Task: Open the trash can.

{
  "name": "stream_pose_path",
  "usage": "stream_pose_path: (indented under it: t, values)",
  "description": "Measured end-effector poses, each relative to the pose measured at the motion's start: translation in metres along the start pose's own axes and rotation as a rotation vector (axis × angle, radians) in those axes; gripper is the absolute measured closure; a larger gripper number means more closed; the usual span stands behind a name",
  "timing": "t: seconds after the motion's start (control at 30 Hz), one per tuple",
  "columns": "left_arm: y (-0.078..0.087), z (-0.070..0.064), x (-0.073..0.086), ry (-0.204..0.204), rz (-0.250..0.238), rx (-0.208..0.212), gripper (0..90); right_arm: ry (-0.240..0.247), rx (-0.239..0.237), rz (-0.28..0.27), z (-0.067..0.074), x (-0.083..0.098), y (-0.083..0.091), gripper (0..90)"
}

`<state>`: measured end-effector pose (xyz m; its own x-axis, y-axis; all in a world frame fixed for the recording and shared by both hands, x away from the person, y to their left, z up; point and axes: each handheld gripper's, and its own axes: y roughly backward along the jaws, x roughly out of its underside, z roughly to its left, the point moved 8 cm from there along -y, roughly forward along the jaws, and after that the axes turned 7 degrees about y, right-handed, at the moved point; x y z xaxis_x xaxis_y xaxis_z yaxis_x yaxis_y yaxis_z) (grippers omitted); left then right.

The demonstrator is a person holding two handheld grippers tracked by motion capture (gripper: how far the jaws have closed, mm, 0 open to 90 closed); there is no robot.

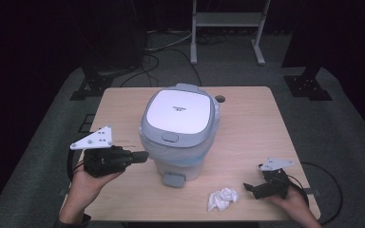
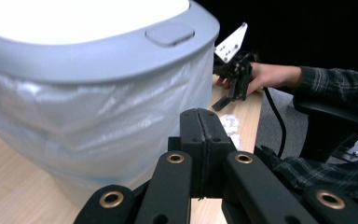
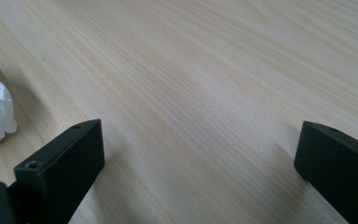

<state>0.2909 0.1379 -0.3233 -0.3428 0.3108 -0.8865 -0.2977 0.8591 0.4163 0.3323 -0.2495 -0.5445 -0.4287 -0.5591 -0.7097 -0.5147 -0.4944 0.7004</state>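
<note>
The left gripper [image 1: 141,156] has its jaws pressed together on nothing, up by the bin [image 1: 178,135] lid, likely to push its button. The right gripper [image 1: 250,188], jaws apart, waits beside the crumpled tissue [image 1: 222,198] (trash for the bin) on the table [image 1: 252,123].

Crumpled tissue [image 1: 223,198] (near right gripper [image 1: 251,188])

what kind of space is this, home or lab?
Probably a lab or recording studio, not a home. A lone wooden table stands on grey carpet against dark surroundings, with cables on the floor and a metal stand behind. On it: a lidded bin and crumpled tissue.
</note>
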Motion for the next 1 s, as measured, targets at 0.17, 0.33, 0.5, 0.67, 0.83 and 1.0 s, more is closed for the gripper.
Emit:
stream_pose_path:
  t: [0.17, 0.33, 0.5, 0.67, 0.83, 1.0]
  values:
    - [0.0, -0.001, -0.01, -0.007, -0.01, 0.004, 90.0, 0.0, 0.0, 0.0, 0.0, 0.0, 0.0, 0.6]
    - [-0.003, -0.001, -0.02, -0.015, -0.021, 0.014, 90.0, 0.0, 0.0, 0.0, 0.0, 0.0, 0.0, 0.6]
    - [-0.008, 0.0, -0.028, -0.01, -0.023, 0.021, 90.0, 0.0, 0.0, 0.0, 0.0, 0.0, 0.0, 0.6]
    - [-0.012, 0.002, -0.035, -0.008, -0.026, 0.023, 90.0, 0.001, 0.0, 0.0, 0.0, 0.0, 0.0, 0.6]
    - [-0.019, 0.002, -0.041, -0.01, -0.027, 0.024, 90.0, 0.0, 0.0, 0.0, 0.0, 0.0, 0.0, 0.6]
    - [-0.024, 0.004, -0.049, -0.016, -0.034, 0.032, 90.0, 0.0, 0.0, 0.0, 0.0, 0.0, 0.0, 0.6]
